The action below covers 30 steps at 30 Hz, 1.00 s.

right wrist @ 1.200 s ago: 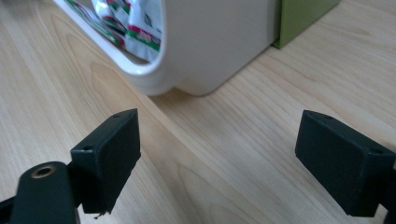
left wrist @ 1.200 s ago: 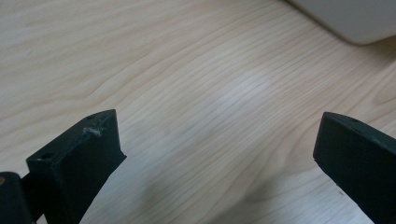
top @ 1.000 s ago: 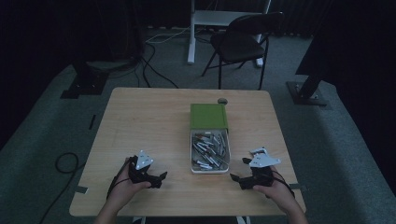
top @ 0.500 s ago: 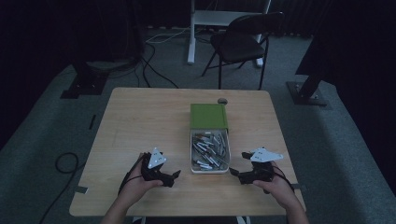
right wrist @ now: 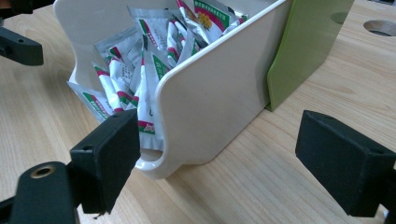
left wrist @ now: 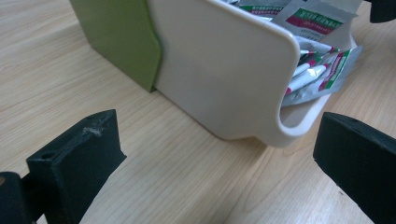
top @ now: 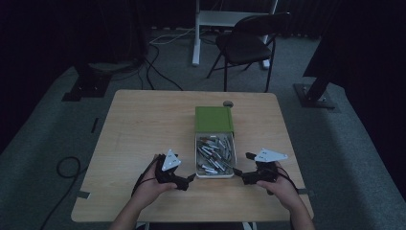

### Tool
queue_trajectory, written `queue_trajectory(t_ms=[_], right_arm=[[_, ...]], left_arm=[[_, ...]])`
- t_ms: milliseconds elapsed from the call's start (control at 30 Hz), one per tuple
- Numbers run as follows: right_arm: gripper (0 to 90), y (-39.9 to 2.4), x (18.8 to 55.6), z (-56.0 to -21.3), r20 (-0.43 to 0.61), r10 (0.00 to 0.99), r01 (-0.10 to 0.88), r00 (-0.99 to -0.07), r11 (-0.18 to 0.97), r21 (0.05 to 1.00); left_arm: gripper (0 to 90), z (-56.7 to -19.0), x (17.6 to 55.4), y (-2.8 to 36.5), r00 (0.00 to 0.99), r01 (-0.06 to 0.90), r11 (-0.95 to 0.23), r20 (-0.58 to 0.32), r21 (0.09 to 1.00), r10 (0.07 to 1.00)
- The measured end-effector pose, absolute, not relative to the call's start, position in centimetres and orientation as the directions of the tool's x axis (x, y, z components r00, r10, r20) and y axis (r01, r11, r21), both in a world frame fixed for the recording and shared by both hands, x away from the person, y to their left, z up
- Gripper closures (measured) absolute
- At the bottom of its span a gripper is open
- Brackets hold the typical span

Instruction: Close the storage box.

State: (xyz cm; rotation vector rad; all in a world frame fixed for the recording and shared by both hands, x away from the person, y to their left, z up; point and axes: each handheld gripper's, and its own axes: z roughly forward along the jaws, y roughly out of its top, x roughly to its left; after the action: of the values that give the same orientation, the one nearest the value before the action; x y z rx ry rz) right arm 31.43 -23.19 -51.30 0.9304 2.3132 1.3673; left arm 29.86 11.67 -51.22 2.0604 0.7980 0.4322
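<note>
A: Both hands low on the surface (top: 143, 124) now. The left hand-held gripper (top: 190, 178) sits just off the near left corner of the box (top: 215, 168), jaws spread wide, nothing between them.

B: And the right hand-held gripper (top: 239, 175)?

A: Mirror of it, near the right corner, also wide open and empty.

B: Where's the box?

A: Centre of the surface, near half, white walls, green lid (top: 214, 119) slid to the far end. Sachets (top: 216, 152) heaped inside, some poking past its notched front edge.
</note>
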Motion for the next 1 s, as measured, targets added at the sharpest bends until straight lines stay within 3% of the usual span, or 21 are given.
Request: queue_trajectory(t_ms=[1000], right_arm=[[13.0,-23.2,32.4,-51.6,0.094,0.691,0.403,-0.717,0.302,0.864]], left_arm=[[1.5,-50.8,32.5,10.2,0.721,0.357,-0.413,0.035,0.838,0.692]])
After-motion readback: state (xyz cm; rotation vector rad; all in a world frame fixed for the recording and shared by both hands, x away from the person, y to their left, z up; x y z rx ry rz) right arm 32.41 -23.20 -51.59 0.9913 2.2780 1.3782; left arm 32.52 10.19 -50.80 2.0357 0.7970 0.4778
